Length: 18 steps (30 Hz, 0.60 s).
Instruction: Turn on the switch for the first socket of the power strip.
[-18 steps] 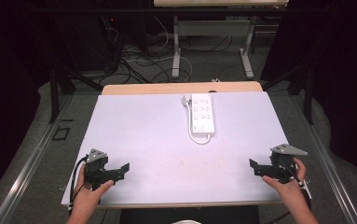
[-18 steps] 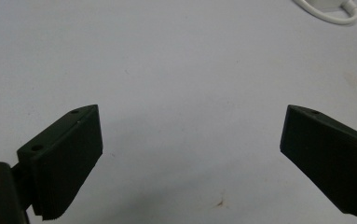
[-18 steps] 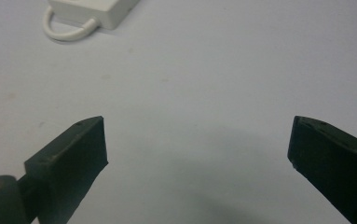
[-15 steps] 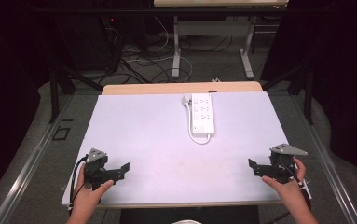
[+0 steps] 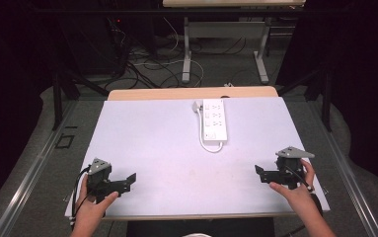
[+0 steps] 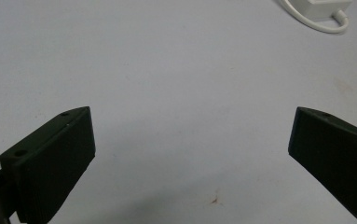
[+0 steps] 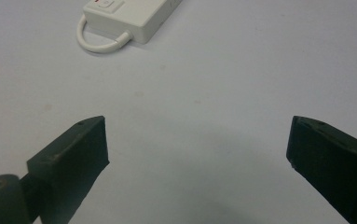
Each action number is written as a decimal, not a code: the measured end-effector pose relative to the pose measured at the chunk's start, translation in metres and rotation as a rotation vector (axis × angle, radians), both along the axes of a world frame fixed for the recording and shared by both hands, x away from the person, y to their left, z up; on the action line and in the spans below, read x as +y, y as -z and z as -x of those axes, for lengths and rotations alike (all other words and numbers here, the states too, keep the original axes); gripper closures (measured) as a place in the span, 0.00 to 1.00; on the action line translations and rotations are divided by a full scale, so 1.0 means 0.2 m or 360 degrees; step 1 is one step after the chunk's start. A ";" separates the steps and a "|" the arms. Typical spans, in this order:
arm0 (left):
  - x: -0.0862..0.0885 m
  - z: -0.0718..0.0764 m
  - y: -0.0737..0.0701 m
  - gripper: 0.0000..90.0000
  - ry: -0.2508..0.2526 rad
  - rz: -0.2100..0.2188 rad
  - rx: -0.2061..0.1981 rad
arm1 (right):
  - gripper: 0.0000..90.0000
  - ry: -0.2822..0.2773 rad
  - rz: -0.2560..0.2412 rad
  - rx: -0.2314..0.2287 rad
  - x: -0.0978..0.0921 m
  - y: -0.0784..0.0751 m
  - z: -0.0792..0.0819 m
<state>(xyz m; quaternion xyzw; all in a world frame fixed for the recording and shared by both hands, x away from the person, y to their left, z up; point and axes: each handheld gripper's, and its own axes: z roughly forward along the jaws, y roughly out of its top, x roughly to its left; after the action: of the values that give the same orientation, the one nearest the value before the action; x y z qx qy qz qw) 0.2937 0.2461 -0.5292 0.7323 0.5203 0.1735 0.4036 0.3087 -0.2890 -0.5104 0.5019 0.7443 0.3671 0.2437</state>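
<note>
A white power strip lies flat at the back centre of the white table, its cord looping at the near end. My left gripper rests near the front left edge, held by a hand, its jaws wide apart over bare table. My right gripper sits near the front right edge, also open with nothing between the jaws. The strip's near end and red switch appear ahead in the right gripper view. The cord loop is seen at the top right of the left gripper view.
Beyond the table's far edge a wooden strip runs along it. Behind that are desk legs and tangled cables on the floor. A rail runs along the floor on the left.
The right gripper has edged slightly to the left; the left gripper has hardly moved. Both stay open.
</note>
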 end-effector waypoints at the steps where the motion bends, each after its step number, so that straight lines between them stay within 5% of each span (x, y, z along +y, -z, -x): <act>1: 0.00 0.00 0.00 0.00 0.0006 -0.0002 0.0002 | 0.06 -0.0006 0.0004 -0.0003 0.01 -0.01 -0.01; 18: -0.01 0.01 0.00 0.00 0.0056 -0.0008 -0.0014 | 0.10 -0.0114 0.0000 -0.0008 0.14 -0.09 -0.08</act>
<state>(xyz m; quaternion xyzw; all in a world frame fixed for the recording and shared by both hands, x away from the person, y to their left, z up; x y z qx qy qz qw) 0.2907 0.2446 -0.5290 0.7417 0.5051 0.1709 0.4069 0.3249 -0.2614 -0.4919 0.4741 0.7611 0.3768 0.2322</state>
